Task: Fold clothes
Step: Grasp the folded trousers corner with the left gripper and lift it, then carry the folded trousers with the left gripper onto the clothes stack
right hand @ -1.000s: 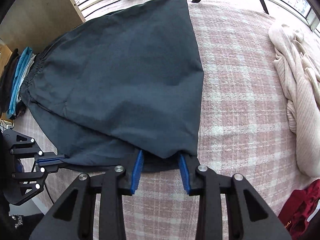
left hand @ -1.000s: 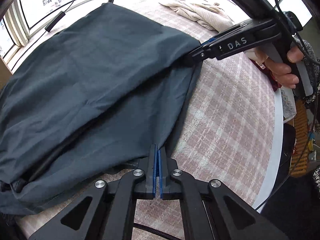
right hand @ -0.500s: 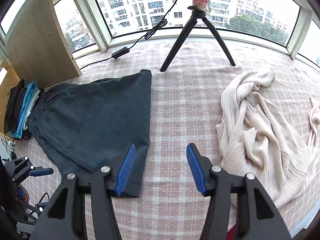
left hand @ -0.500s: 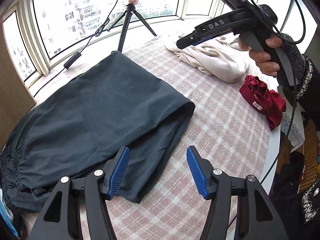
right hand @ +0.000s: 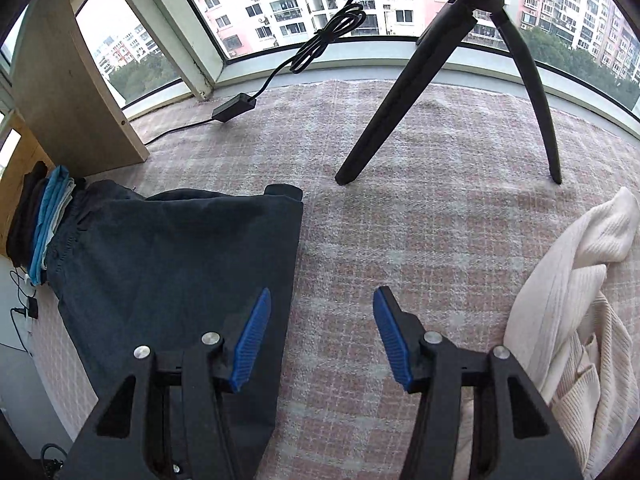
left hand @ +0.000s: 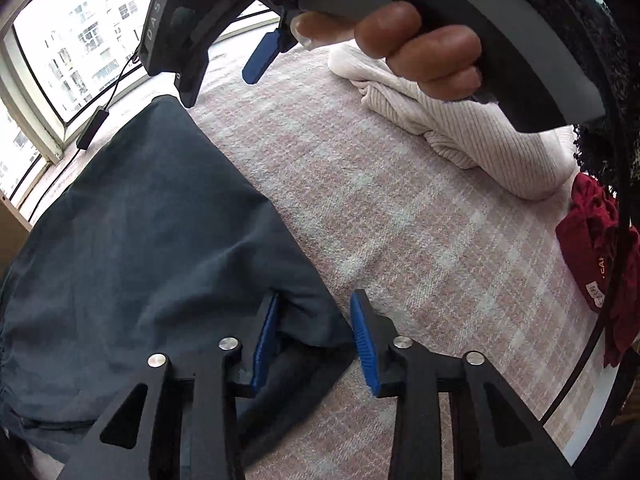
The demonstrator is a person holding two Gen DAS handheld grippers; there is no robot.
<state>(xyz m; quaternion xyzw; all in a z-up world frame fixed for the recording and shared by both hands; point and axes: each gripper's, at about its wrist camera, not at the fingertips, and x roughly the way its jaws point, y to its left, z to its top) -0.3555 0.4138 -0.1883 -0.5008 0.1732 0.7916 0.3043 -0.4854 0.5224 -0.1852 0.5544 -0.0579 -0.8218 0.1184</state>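
- Left wrist view: left gripper (left hand: 314, 336) jaws closing round the near corner of the dark garment (left hand: 132, 248); cloth sits between the pads but they don't look pressed on it yet, so no firm hold.
- Right gripper (right hand: 322, 340) approx half open, nothing in it; hovers over plaid table (right hand: 420, 220), just beside garment's right edge.
- Garment lies folded flat on left part of table, waistband end against a stack of folded clothes (right hand: 44, 224).
- Risk: left pads may pinch only the top layer → fold peels apart when lifted.
- Risk: right gripper isn't over cloth; closing there grabs nothing, one-sided pull would skew the fold.
- Risk: cream sweater (right hand: 572, 312) & tripod (right hand: 452, 76) near; a wide swing could snag or knock them.
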